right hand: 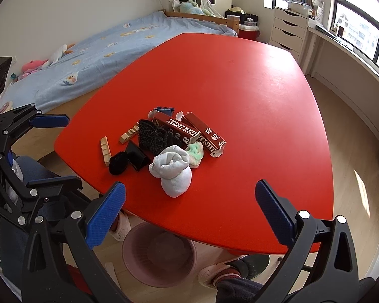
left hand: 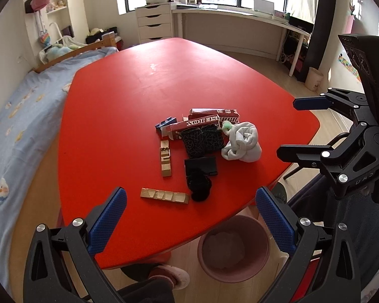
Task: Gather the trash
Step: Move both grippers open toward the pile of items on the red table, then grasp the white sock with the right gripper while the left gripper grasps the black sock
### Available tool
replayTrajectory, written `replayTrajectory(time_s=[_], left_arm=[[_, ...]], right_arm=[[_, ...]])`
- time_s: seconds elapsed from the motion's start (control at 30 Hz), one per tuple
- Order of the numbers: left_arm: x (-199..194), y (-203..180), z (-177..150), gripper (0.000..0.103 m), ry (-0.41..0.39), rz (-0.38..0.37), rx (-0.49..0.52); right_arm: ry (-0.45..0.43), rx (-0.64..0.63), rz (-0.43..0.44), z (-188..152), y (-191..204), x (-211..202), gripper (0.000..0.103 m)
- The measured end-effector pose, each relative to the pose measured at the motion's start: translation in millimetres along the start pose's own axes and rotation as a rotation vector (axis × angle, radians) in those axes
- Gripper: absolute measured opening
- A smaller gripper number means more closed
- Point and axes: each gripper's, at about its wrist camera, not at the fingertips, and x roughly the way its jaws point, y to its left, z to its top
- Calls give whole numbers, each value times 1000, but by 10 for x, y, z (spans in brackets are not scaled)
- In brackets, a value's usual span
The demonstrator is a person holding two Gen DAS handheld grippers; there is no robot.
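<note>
The left gripper (left hand: 189,224) and right gripper (right hand: 189,214) both hang wide open holding nothing, the trash pile (left hand: 202,146) sits mid-frame, and a careless grab could knock pieces past the pink bin (left hand: 233,250)

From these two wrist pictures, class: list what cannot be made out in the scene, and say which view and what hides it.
- Pink plastic bin: partly under the red table edge in both views; contents are a vague grey shape.
- Dark red printed cartons: lettering upside down, partly covered in the left view by the black patterned pouch.
- Small green-white item: left view, mostly behind the rolled white sock.
</note>
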Motion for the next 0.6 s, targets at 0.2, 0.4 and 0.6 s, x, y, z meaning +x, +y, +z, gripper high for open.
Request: replayTrajectory(time_s=[0.2, 0.4, 0.6], left_arm=[[217, -13, 45, 98, 44, -18, 18], [365, -36, 31, 97, 78, -38, 27], [462, -32, 22, 85, 97, -41, 28]], right_arm=[[35, -7, 5, 53, -15, 173, 100], [52, -20, 26, 82, 30, 301, 99], [83, -36, 50, 81, 93, 414, 73]])
